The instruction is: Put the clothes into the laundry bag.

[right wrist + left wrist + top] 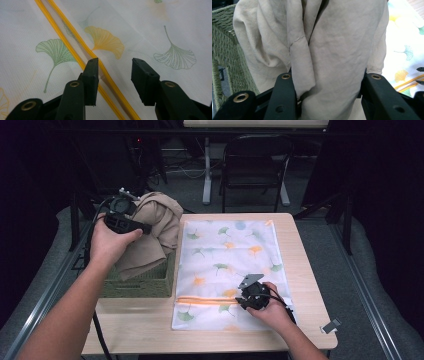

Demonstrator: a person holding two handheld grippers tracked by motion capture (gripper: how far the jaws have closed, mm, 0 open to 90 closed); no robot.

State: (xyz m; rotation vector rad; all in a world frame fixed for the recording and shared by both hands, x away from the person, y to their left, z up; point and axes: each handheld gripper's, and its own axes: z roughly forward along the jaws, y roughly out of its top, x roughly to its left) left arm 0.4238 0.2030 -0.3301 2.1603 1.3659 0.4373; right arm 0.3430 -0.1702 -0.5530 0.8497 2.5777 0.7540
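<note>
While the left gripper (131, 221) hangs over the green woven basket (145, 285), its jaws stand on either side of a thick fold of beige cloth (155, 230) and pinch it between them. In the left gripper view the cloth (329, 50) rises straight up from between the jaws in loose, creased folds, with the basket's weave (223, 45) off to the jaws' left and a corner of the printed bag (404, 50) to their right. From above, the rest of the cloth drapes down from the gripper into the basket and over its rim on the side toward the bag.

The right gripper (246, 296) rests low over the white mesh bag (227, 250), which lies flat on the wooden table (310, 270) and is printed with green and orange ginkgo leaves. Its jaws are spread apart with nothing between them. In the right gripper view (113, 75) the bag's orange zipper (75, 47) runs slantwise under the left jaw, whose tip sits on or just over it; whether it touches is hard to tell. The right jaw hovers over plain mesh beside an orange leaf.

Both grippers sit well apart from each other.
</note>
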